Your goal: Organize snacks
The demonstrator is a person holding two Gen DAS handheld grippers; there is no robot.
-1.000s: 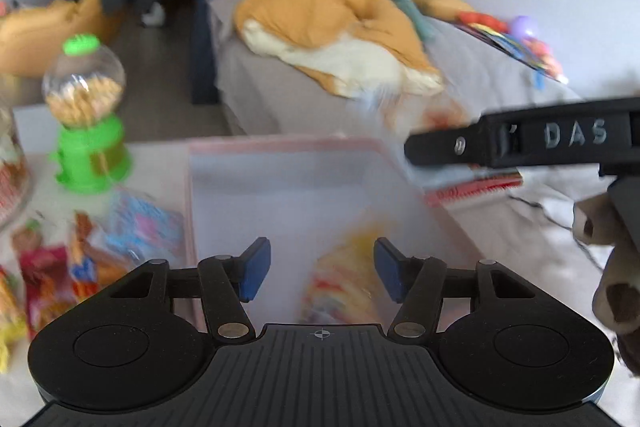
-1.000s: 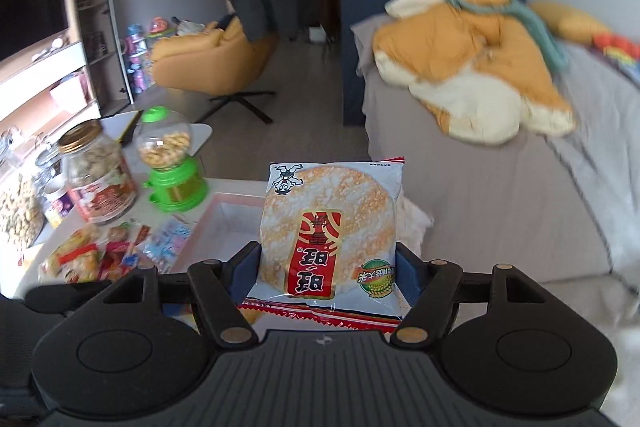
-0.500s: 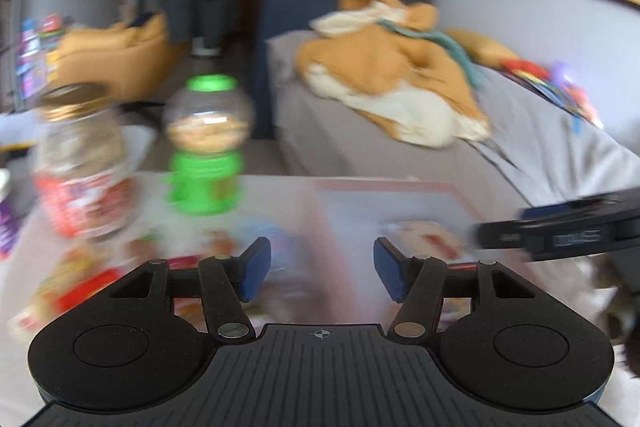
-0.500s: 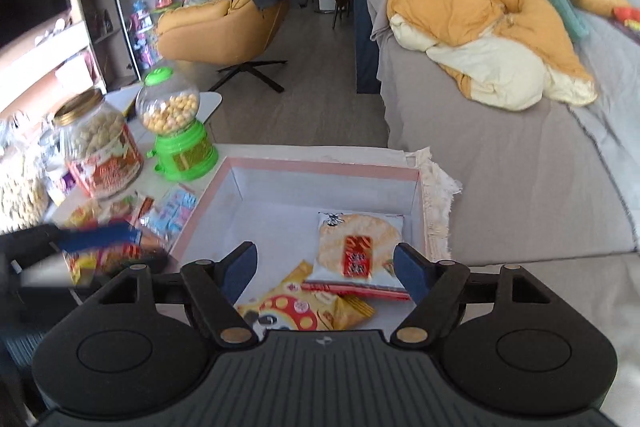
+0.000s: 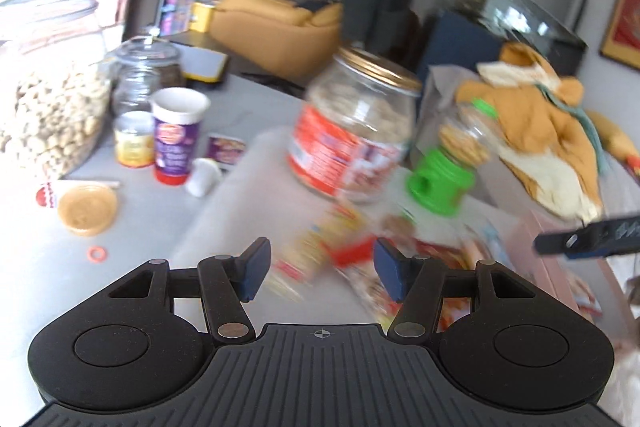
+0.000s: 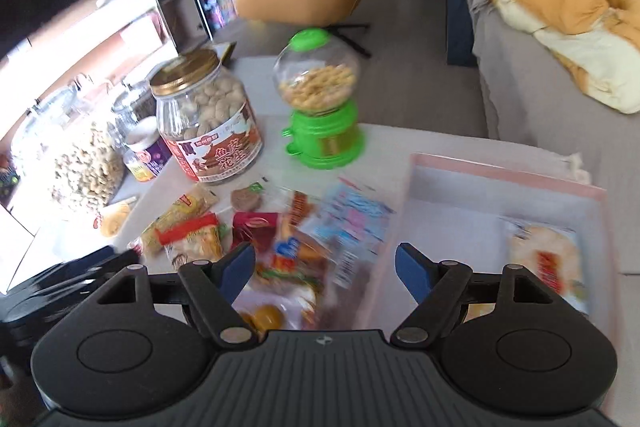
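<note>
The right gripper (image 6: 325, 267), a black two-finger tool with blue pads, has its jaws spread wide and holds nothing; it hangs over the boundary between the loose pile of small snack packets (image 6: 256, 227) on the pale table (image 6: 384, 135) and the shallow pink-rimmed white tray (image 6: 500, 169) at its right. The left gripper (image 5: 318, 269) is likewise parted and empty, aimed at the same heap, which its own view shows only as a blur of red and yellow wrappers just ahead of the pads. In the pile, seen from the right wrist, lie a yellow-and-red noodle-like packet (image 6: 180, 223), a dark red wrapper (image 6: 252, 227), an orange packet with a blue label (image 6: 296, 247) and a pale blue-and-pink printed bag (image 6: 352, 219), overlapping one another. One round rice-cracker packet with a red label (image 6: 546, 259) already lies flat in the tray near its right side. Behind the pile stand a clear gold-lidded jar of coated nuts with a red label (image 6: 208, 123) and a green-based toy dispenser with a clear globe of peanuts (image 6: 320, 107); further left is a big glass jar of pale nuts (image 6: 76, 163). The step in hand looks like reaching for the next packet, with much of the sorting undone. The next move probably calls for settling on one wrapper at the edge of the heap, lowering the pads either side of it and closing on its crimped edge, since the thin overlapping film could drag a neighbour along.
</note>
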